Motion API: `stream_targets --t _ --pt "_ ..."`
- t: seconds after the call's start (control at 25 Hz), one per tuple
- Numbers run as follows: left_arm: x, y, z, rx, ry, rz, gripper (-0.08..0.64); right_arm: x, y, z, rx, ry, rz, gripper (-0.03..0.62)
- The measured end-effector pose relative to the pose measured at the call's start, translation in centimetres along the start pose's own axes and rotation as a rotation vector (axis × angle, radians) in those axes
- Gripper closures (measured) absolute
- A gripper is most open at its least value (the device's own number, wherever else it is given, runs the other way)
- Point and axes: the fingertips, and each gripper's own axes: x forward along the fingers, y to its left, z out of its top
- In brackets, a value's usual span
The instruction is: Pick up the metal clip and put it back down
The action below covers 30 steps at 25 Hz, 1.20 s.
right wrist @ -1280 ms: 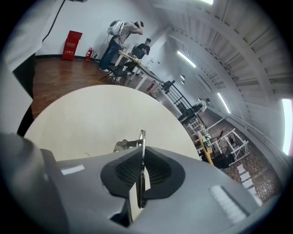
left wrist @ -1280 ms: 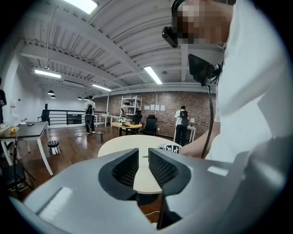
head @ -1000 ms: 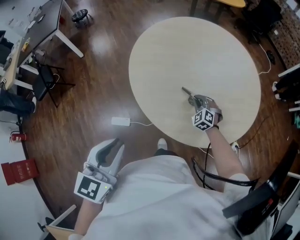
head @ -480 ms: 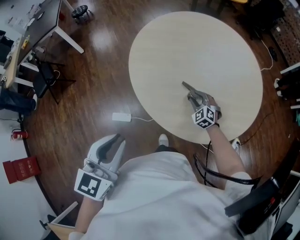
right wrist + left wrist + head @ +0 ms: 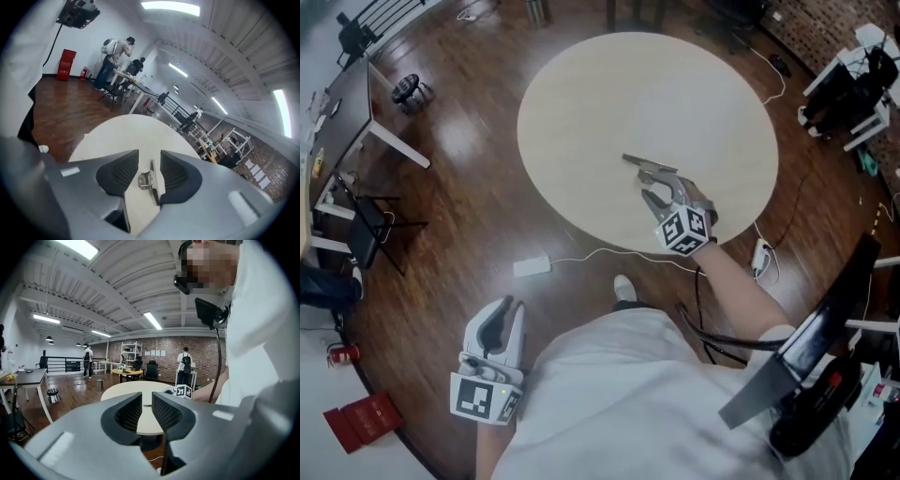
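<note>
Fingers of the right gripper (image 5: 149,155) stand apart, and the small silver metal clip (image 5: 144,181) lies between them on the round pale wooden table (image 5: 609,84). The clip is closer to the finger at the right side of the right gripper view, and bare table shows between it and the other finger. Nothing is pinched. Fingers of the left gripper (image 5: 146,401) are only a thin slit apart, with nothing between them. This gripper hangs low beside us, well apart from the table, over the dark wooden floor (image 5: 459,216).

For the task, we judge that the right gripper is in place around the clip, but the clip is flat on the table and not lifted. If the pick is not yet made, then closing, lifting and setting down are all left. If the clip is already put back, only drawing away is left. These pictures alone do not tell us which.

Some things are hard to see. We cannot tell if the clip's long edge touches the nearer finger or is just beside it. Its near end goes out of sight below that finger. In the head view the clip is small, and the black-and-white marker cube (image 5: 682,230) covers the roots of the fingers.
</note>
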Motion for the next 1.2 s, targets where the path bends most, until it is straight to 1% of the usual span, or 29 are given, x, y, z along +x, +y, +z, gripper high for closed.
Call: stream_targets --t 0.16,0.28,0.4,0.6,0.72,0.88,1.0,1.2 --pt "-3.5 0.0 -1.3 0.014 -0.007 -0.03 0.497 -4.1 2.4 4.1 0.061 -0.064 -0.036 0.456" --pt "-5.4 0.1 -1.6 0.025 -0.031 -0.055 0.495 -7.6 3.4 6.8 0.107 -0.094 -0.072 0.453" --pt "-7.9 0.2 -2.5 0.03 -0.04 -0.072 0.495 -10.8 5.7 9.1 0.153 -0.118 -0.078 0.449" --pt "-11.2 1.0 -4.7 0.021 -0.035 -0.111 0.497 -15.4 9.1 13.3 0.182 -0.151 -0.097 0.451" --pt "-12.9 0.8 -5.9 0.021 -0.021 -0.138 0.495 -18.4 10.8 15.9 0.197 -0.188 -0.103 0.451" --pt "-13.3 0.0 -6.2 0.028 -0.029 -0.169 0.495 -21.6 11.6 18.2 0.208 -0.227 -0.118 0.451" --pt "-13.3 -0.1 -6.2 0.019 -0.039 -0.181 0.496 -23.0 12.0 19.2 0.214 -0.234 -0.123 0.451" --pt "-12.3 -0.5 -5.5 0.019 -0.061 -0.207 0.495 -25.1 10.7 20.6 0.221 -0.247 -0.163 0.453"
